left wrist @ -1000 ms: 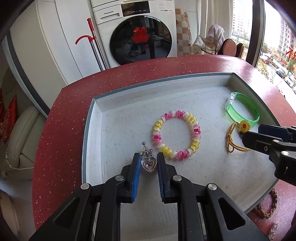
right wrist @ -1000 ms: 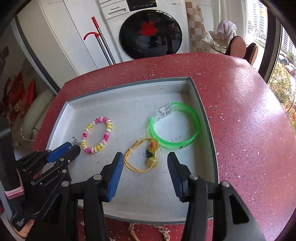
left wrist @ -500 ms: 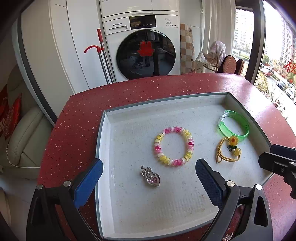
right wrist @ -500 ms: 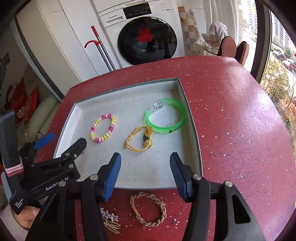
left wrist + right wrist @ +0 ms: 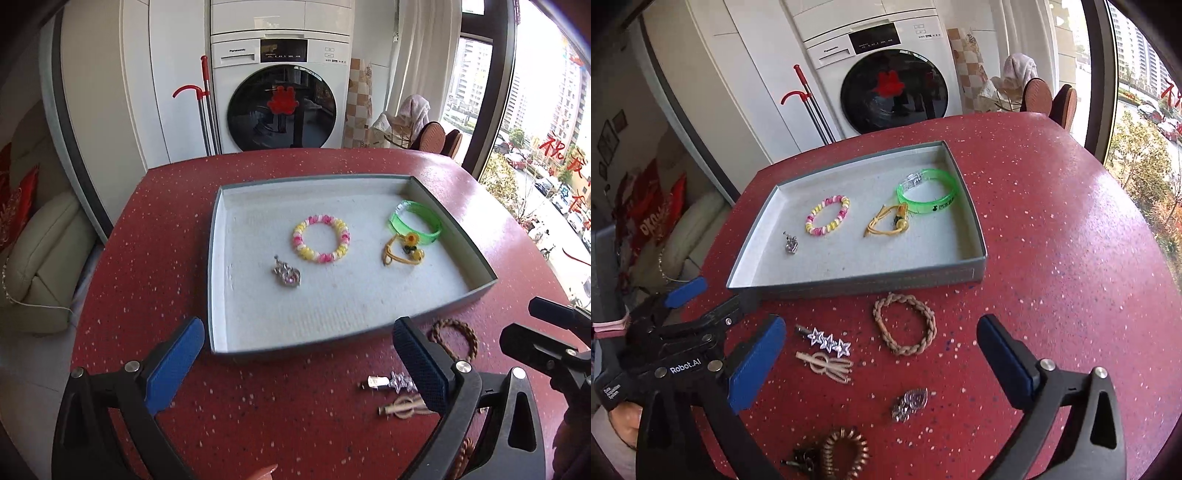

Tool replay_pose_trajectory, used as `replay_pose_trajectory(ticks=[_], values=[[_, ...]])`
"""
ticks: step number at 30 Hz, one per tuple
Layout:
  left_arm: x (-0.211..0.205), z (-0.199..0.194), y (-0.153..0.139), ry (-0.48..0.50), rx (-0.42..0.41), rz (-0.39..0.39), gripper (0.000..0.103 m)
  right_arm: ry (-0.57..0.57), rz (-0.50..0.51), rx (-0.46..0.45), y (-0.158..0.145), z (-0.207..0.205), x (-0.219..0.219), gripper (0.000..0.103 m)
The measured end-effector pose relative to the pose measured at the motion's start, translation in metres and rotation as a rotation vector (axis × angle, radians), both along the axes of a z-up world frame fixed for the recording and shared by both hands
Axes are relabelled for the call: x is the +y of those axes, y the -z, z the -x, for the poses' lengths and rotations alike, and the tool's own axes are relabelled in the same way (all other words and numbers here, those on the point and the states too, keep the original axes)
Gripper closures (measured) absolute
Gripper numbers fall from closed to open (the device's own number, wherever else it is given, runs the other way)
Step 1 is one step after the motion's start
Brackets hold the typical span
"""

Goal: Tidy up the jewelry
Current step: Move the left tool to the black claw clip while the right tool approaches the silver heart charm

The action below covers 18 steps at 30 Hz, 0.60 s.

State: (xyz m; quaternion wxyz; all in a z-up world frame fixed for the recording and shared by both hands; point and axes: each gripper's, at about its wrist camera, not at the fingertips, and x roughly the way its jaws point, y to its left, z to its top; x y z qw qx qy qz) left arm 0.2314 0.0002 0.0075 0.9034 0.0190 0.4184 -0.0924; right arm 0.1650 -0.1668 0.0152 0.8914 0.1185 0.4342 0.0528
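Pendant (image 5: 287, 272) now lies released in the tray (image 5: 216, 266); your left gripper (image 5: 295, 363) has backed off, spread empty (right gripper (image 5: 882, 360) too). Next, the star clip (image 5: 827, 341) at 11 o'clock.

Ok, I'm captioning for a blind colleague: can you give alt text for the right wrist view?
A grey tray on a red table holds a pink-yellow bead bracelet, green bangle, yellow cord and silver pendant. Nearer, a braided bracelet and star clip lie between the open right hand-held gripper fingers.

home laundry corner: washing machine (image 5: 281, 107)
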Motion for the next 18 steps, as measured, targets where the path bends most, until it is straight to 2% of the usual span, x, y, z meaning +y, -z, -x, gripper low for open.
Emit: replay_pose_trajectory(ticks=[4,11,18], values=[[0.0,0.029,0.008,0.012,0.035,-0.005,0.0,-0.008,-0.029,0.024,0.006,0.025,0.002,0.0],[-0.003,0.078,0.013,0.015,0.012,-0.069,0.0,0.051,0.022,0.04,0.014,0.058,0.002,0.0],[-0.009,0.11,0.024,0.041,0.06,-0.076,0.0,0.103,0.03,0.043,0.022,0.087,-0.006,0.0]])
